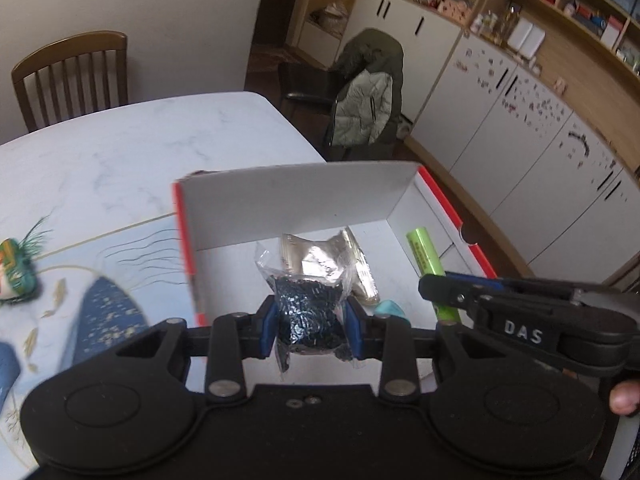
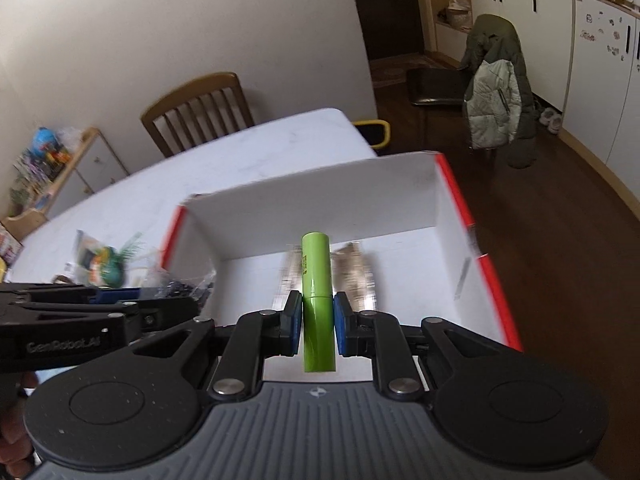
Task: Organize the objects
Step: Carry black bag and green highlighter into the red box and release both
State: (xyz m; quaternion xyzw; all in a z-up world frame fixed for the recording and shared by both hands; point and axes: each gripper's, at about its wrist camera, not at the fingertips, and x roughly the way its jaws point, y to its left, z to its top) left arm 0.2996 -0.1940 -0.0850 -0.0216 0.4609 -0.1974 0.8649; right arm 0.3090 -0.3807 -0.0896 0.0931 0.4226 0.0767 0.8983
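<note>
The left gripper is clamping a clear bag of dark beads between its blue pads, holding it over the near part of the open white box with red edges; the right gripper is pinching a lime-green cylinder upright between its own blue pads, the tube standing above and below the fingers, over the same box; the box is sitting on a white marble-look table, at the edge nearest the room; inside the box a crinkled silvery packet is lying on the floor of it, and a small turquoise piece is showing just beside the left gripper's right finger; to the left of the box, on a patterned placemat, a green feathered object is resting well apart from the box; a wooden chair is standing at the far side of the table, and a jacket is hanging over another chair beyond it.
</note>
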